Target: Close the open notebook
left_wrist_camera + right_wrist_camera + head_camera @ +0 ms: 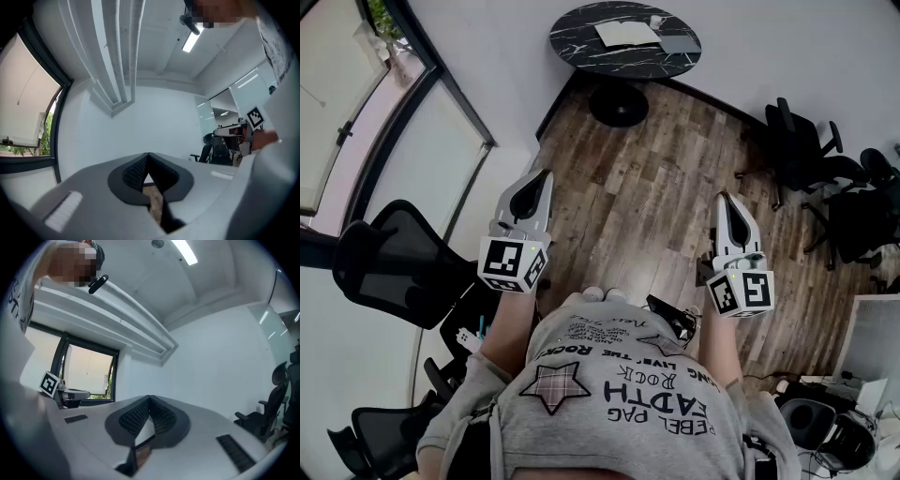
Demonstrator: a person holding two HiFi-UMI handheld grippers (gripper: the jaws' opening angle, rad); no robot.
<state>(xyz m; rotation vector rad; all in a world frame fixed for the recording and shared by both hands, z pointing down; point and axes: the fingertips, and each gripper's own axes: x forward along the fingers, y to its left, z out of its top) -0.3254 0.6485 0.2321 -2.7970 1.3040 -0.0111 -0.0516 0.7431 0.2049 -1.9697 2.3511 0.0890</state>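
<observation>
Grey plastic with black ribbed pads makes up both tools, and each one is held level over the brown wood-plank floor (pixel 647 178). The left gripper (pixel 546 173) sits at about 9 o'clock from the middle of the head view and the right gripper (pixel 724 197) at about 3 o'clock. Both noses aim toward 12 o'clock. In the left gripper view, the left gripper (pixel 149 154) has its fingers (pixel 133 172) pressed together at the tips. Only a thin wedge of floor shows lower down between the pads, and nothing is gripped. In the right gripper view, the right gripper (pixel 150 397) looks the same: its fingers (pixel 133 417) meet at the tips with nothing between them and touch nothing. The open white-paged notebook (pixel 626 34) lies well apart from both grippers, at 12 o'clock in the head view. It rests flat on the round black marble-patterned table (pixel 581 47). A flat grey rectangular pad (pixel 678 43) lies just beside it at its 3 o'clock side. Black office chairs (pixel 806 155) stand at about 2 o'clock by the white wall. Another black mesh-backed chair (pixel 389 258) stands at 9 o'clock near the tall window (pixel 356 103).
</observation>
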